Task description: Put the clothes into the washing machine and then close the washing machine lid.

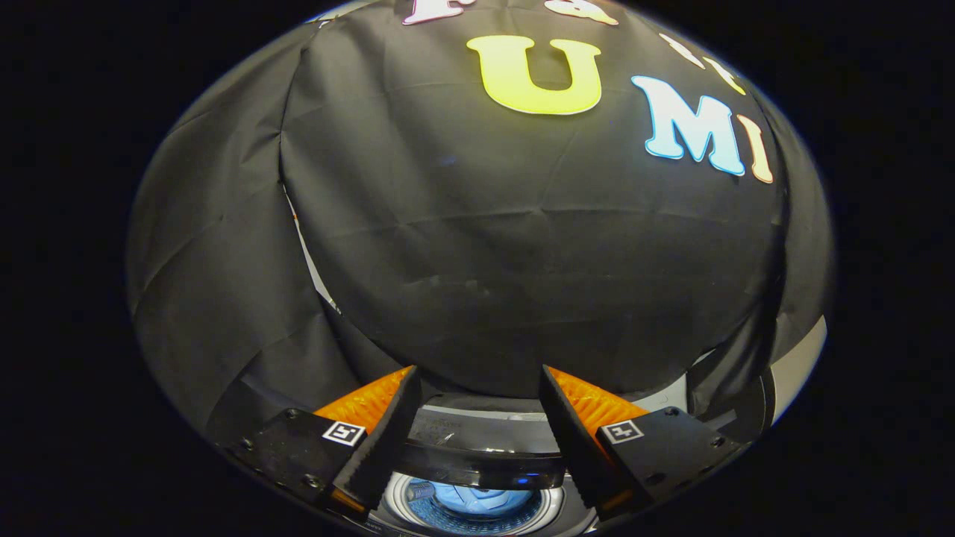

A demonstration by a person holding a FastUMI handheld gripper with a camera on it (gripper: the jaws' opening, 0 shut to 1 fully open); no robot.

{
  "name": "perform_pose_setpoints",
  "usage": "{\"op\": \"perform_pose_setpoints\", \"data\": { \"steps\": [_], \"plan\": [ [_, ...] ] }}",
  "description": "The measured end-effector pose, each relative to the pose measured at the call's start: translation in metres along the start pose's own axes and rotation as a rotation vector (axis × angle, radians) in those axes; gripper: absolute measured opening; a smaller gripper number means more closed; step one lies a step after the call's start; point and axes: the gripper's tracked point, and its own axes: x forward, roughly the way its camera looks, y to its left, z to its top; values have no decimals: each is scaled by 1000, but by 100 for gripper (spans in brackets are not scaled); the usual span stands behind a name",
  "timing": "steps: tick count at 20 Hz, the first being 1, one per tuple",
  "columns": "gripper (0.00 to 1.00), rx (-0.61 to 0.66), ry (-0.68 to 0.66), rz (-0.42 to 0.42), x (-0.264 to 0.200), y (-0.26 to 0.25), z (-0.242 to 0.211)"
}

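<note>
Black cloth wall ahead, washing machine point(477, 447) below w/ drum open & blue clothes point(474, 498) inside; your gripper point(477, 388) fingers are spread, holding nothing, so probably just lid point(477, 471) left to close.

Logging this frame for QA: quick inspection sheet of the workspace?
Surface: washing machine top, pale rim, seen between and beyond the fingers.
Job's things: dark lid spans the gap between the fingers, whether shut cannot be told; drum below it holds something blue, likely clothes.
Clutter: nothing seen.
Grippers: gripper open, fingers spread, each side of the lid; contact cannot be told.
Cables: nothing seen.
Surroundings: black cloth wall behind the machine, creased, with a pale gap at a seam.
</note>
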Motion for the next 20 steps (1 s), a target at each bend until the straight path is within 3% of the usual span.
{"op": "perform_pose_setpoints", "data": {
  "steps": [20],
  "plan": [
    [99,-8,-81,-12,-35,2,-24]
  ]
}}
